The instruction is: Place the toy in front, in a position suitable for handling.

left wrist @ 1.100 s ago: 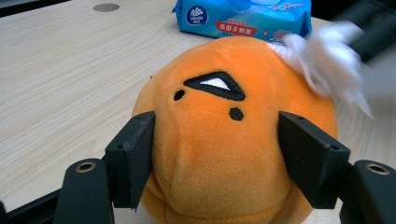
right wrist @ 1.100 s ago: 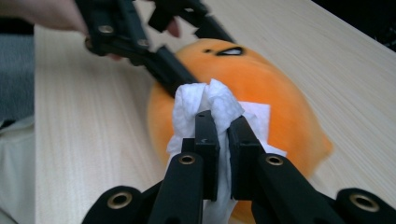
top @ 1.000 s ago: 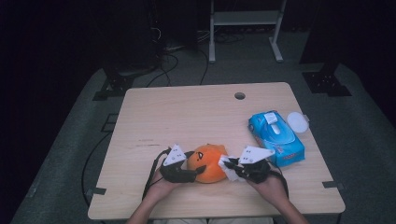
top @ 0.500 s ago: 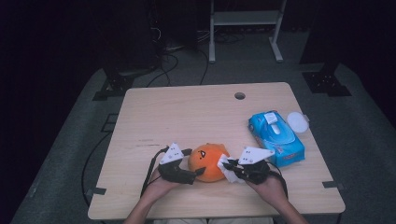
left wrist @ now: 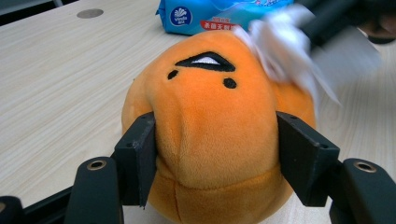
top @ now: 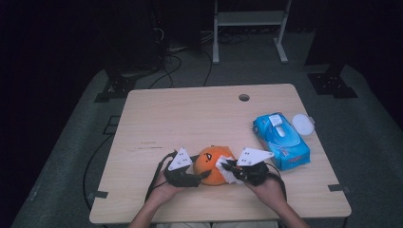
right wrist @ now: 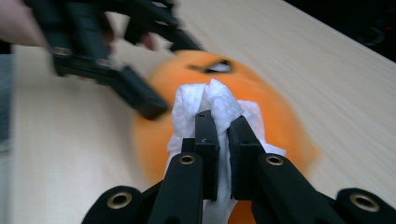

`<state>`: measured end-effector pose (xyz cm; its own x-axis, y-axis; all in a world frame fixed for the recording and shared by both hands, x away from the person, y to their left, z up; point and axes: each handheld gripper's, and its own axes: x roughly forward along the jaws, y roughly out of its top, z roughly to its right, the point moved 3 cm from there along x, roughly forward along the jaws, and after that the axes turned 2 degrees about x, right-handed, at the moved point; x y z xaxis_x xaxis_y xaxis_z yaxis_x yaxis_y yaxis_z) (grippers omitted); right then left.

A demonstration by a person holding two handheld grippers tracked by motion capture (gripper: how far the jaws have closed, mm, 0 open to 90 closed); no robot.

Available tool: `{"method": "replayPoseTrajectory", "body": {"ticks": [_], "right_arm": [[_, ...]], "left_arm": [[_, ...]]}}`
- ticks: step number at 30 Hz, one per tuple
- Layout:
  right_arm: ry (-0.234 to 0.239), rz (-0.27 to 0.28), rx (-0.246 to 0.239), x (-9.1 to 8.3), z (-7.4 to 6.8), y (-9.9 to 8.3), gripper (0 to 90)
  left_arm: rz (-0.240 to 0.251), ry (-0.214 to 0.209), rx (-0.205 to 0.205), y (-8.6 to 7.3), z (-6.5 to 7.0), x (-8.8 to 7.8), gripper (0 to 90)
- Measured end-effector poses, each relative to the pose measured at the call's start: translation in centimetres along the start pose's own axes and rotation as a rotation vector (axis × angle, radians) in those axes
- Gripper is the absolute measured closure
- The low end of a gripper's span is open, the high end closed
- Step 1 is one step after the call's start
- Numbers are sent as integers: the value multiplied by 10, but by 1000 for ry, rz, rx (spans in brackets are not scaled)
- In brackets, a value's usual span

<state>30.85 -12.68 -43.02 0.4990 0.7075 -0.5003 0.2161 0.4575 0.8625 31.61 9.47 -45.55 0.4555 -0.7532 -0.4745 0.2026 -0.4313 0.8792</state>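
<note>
An orange plush toy (top: 212, 162) with a stitched black face lies near the table's front edge. My left gripper (top: 202, 175) comes at it from the left. Its jaws have just been closing, and in the left gripper view the pads (left wrist: 140, 156) press into the plush (left wrist: 210, 121) on both sides. My right gripper (right wrist: 223, 123) is shut on a crumpled white tissue (right wrist: 205, 100) and holds it against the right side of the toy (right wrist: 275, 107). In the high view the tissue (top: 225, 169) touches the plush.
A blue pack of wipes (top: 281, 140) lies to the right of the toy, with a round white lid (top: 302, 124) beside it. The wooden table (top: 190, 118) has a cable hole (top: 244, 97) near its far edge. Both forearms enter over the front edge.
The left gripper's jaws have drawn in onto the plush. The right gripper with the tissue has shifted slightly against the toy. The pack has not moved.
</note>
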Motion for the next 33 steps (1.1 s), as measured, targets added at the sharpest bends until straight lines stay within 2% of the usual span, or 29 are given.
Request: {"method": "replayPoseTrajectory", "body": {"ticks": [3, 5, 7, 8, 9, 11, 12, 14, 16, 19, 20, 21, 23, 26, 28, 30, 32, 33], "right_arm": [[-75, -21, 34, -6, 22, -10, 837], [-74, -25, 74, -8, 29, -15, 837], [-69, -32, 58, -6, 27, -16, 837], [-69, -39, 39, -4, 23, -15, 836], [-66, -37, 27, -3, 20, -13, 836], [-63, -34, 30, -3, 19, -13, 836], [-61, -33, 32, -3, 19, -13, 836], [-53, -24, 31, -4, 15, -11, 836], [-10, 4, 23, -4, 6, -5, 836], [37, 28, -29, 0, -14, 6, 836], [37, 30, -50, 1, -19, 8, 837], [32, 31, -66, 1, -20, 10, 837], [25, 38, -51, -1, -14, 9, 837], [-32, 31, -6, -6, 4, 2, 837], [-62, 11, 13, -8, 15, -5, 837], [-58, 1, 39, -7, 21, -10, 837], [-56, 0, 36, -5, 19, -10, 836], [-54, 0, 31, -5, 16, -8, 836]], "left_arm": [[3, -5, -4, -1, -1, 0, 353], [4, -7, -7, -1, -1, 0, 343], [2, 10, -35, -1, -3, 0, 276], [-3, 27, -55, -1, -5, 1, 201], [-22, 48, -90, -2, -8, 1, 74], [-19, 9, -146, -5, -11, 1, 85], [-11, -21, -145, -5, -11, 0, 148], [-14, -14, -104, -3, -6, 0, 238], [-4, -11, -53, 2, 0, 1, 300], [-9, 8, 47, 8, 13, 4, 343], [-11, 9, 66, 9, 15, 4, 352], [-8, 8, 68, 9, 15, 4, 361], [4, -7, 58, 8, 13, 3, 372], [5, -6, 37, 6, 9, 2, 346], [16, 15, -20, 6, 6, 3, 234], [12, 19, -76, 5, 1, 5, 152], [11, 0, -94, 3, 0, 6, 167], [10, -2, -83, 3, 1, 6, 225]]}}
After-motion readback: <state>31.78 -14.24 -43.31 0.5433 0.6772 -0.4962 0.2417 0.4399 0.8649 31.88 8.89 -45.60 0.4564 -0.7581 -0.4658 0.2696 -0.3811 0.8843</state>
